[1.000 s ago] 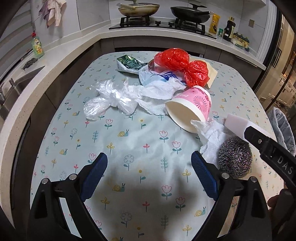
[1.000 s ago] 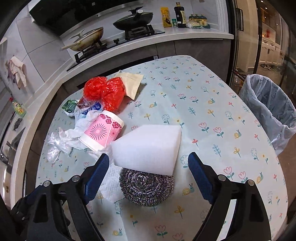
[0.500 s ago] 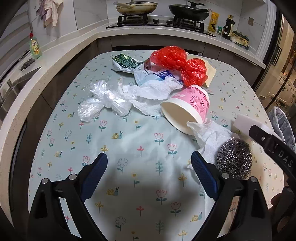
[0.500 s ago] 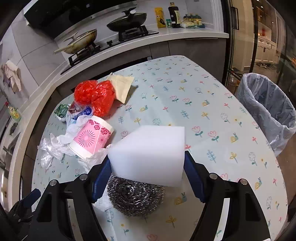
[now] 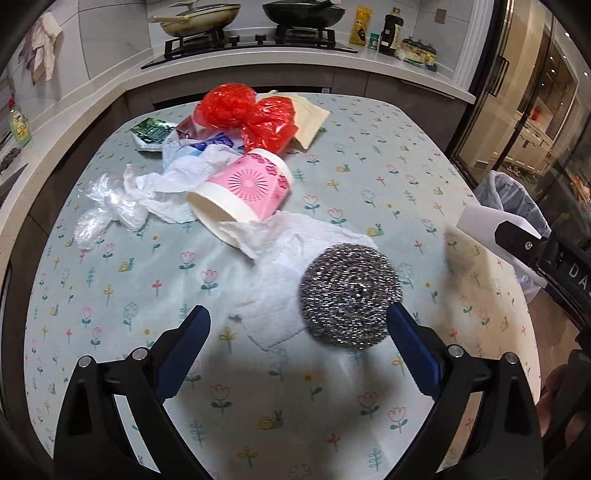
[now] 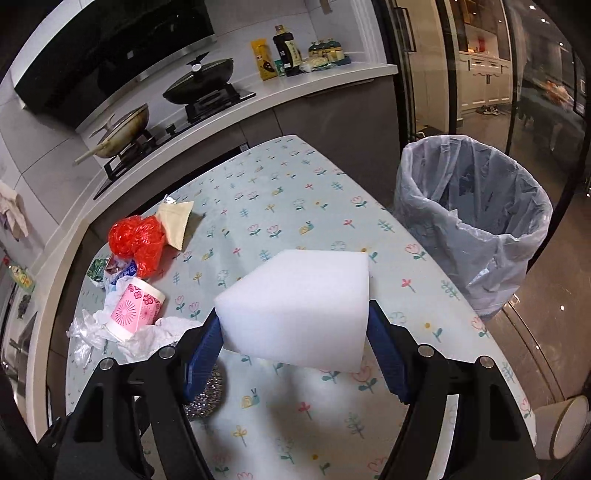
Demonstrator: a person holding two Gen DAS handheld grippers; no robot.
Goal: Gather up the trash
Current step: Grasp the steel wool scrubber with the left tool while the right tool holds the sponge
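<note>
My right gripper [image 6: 295, 339] is shut on a white sponge block [image 6: 299, 306] and holds it above the table, facing the lined trash bin [image 6: 472, 218]; sponge and gripper show at the right of the left wrist view [image 5: 491, 225]. My left gripper [image 5: 299, 332] is open and empty, close above a steel wool ball [image 5: 351, 291] that lies on a white paper towel [image 5: 284, 266]. Behind lie a tipped pink cup [image 5: 243, 192], a red plastic bag [image 5: 247, 114], crumpled white tissue, a clear plastic bag [image 5: 107, 206] and a green wrapper [image 5: 153, 131].
The table [image 5: 388, 177] has a floral cloth. The bin stands on the floor off its right edge [image 5: 513, 199]. A counter with a stove and pans [image 5: 258, 22] runs behind. A small white bin [image 6: 565, 424] sits on the floor at right.
My right gripper closed on the sponge, lifted it off the steel wool and turned right toward the bin. My left gripper moved right and nearer to the steel wool.
</note>
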